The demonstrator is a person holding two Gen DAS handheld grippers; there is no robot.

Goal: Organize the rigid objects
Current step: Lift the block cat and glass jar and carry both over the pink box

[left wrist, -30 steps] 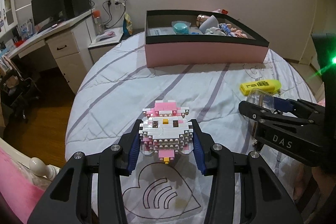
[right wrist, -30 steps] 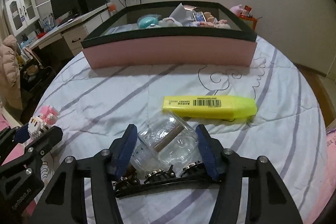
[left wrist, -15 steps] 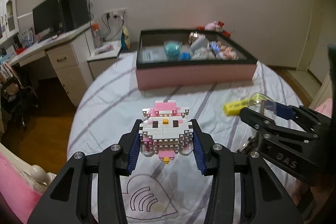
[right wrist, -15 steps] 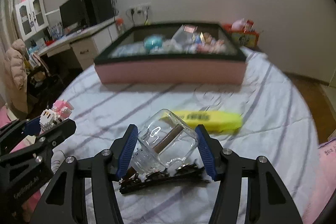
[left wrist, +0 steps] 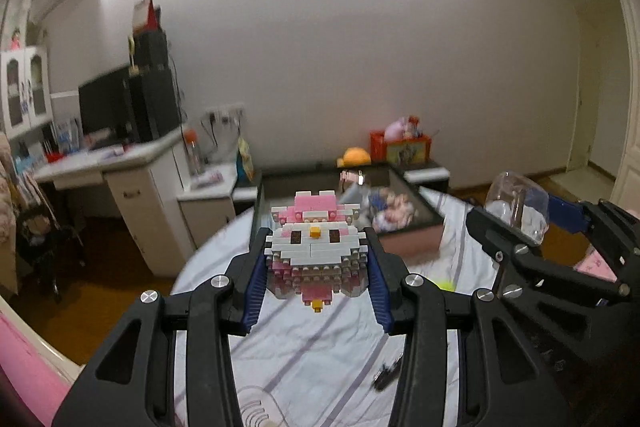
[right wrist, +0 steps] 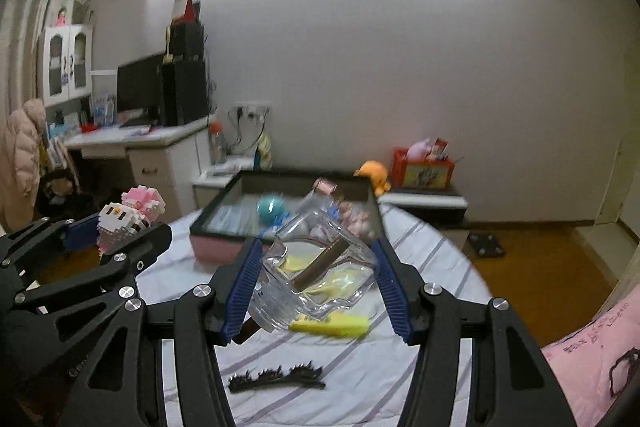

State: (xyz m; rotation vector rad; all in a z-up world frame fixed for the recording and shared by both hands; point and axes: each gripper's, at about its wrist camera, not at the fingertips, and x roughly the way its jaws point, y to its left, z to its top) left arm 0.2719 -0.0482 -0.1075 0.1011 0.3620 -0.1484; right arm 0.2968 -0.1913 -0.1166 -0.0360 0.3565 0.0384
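Left wrist view: brick-built figure (left wrist: 316, 251), white studded face with two dark eyes, orange beak, pink bow on top, pink and orange pieces below. It sits clear of the bedspread (left wrist: 316, 359), in the air in front of the pink tray (left wrist: 416, 241). No legible writing on the figure. Left gripper (left wrist: 317, 281): blue pads press against both sides of the figure, jaws partly closed around it. At right, the right gripper (left wrist: 520, 223) carries a clear glass jar (left wrist: 516, 205) pinched between its fingers.

Right wrist view: glass jar (right wrist: 316, 273) is transparent, threaded neck pointing lower left, tilted, with a brown stick-like piece inside. It is held above the striped bedspread (right wrist: 360, 379), with the pink tray (right wrist: 216, 247) beyond. A yellow marker (right wrist: 332, 327) lies on the cloth beneath it; its label is too blurred to read. A black comb-like clip (right wrist: 276, 377) lies nearer the camera. Right gripper (right wrist: 316, 283): blue pads clamp the jar on both sides, jaws moderately wide. Left gripper (right wrist: 116, 235) at left edge, with the brick figure (right wrist: 128, 215) between its fingers; lettering on its body is unreadable.
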